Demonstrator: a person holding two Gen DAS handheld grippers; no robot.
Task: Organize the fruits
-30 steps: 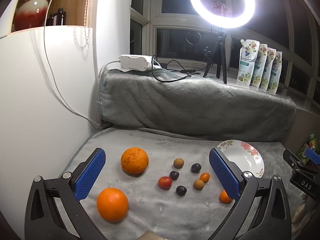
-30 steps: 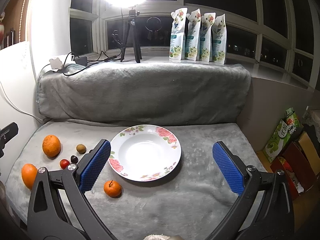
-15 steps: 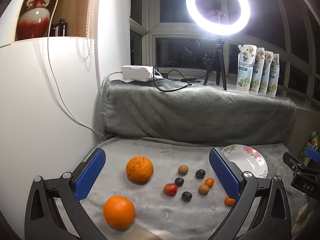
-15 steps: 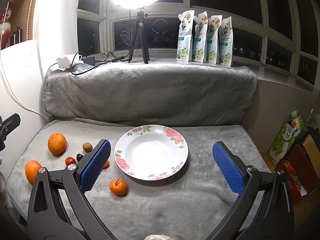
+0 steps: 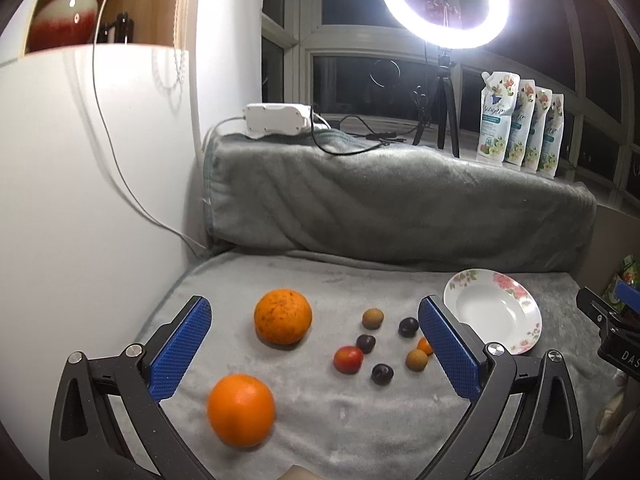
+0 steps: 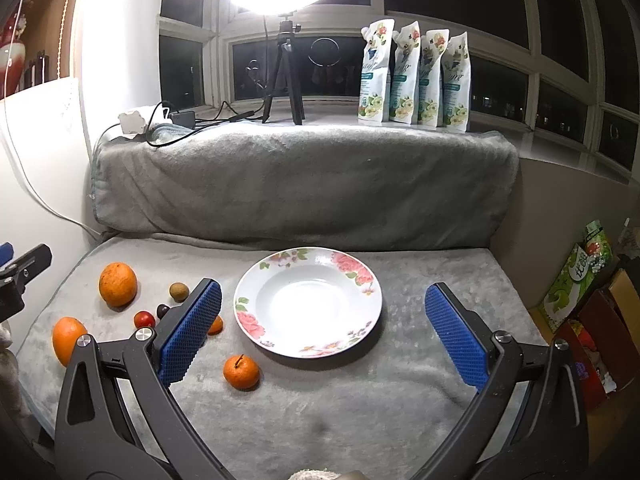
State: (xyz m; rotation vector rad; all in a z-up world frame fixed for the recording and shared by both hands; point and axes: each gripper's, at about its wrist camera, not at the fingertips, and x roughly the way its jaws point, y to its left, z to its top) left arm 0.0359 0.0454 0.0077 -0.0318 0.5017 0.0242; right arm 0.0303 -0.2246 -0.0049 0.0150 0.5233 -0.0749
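Plate (image 6: 362, 280): white, pink roses and green leaves on rim; blanket (image 6: 360, 420): grey; two oranges (image 5: 241, 410): orange; tomato (image 5: 348, 359): red; plums (image 5: 381, 373): dark purple; gripper pads (image 6: 190, 332): blue, dimpled; pouches (image 6: 414, 74): white, floral.

Two oranges (image 5: 283, 317), a tangerine (image 6: 241, 371) and small fruits (image 5: 348, 359) lie beside the empty floral plate (image 6: 362, 322).

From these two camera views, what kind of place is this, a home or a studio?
Probably a home window nook set up for recording: a grey blanket covers the seat under dark windows, a ring light stands on the sill, and fruit lies beside a floral plate.
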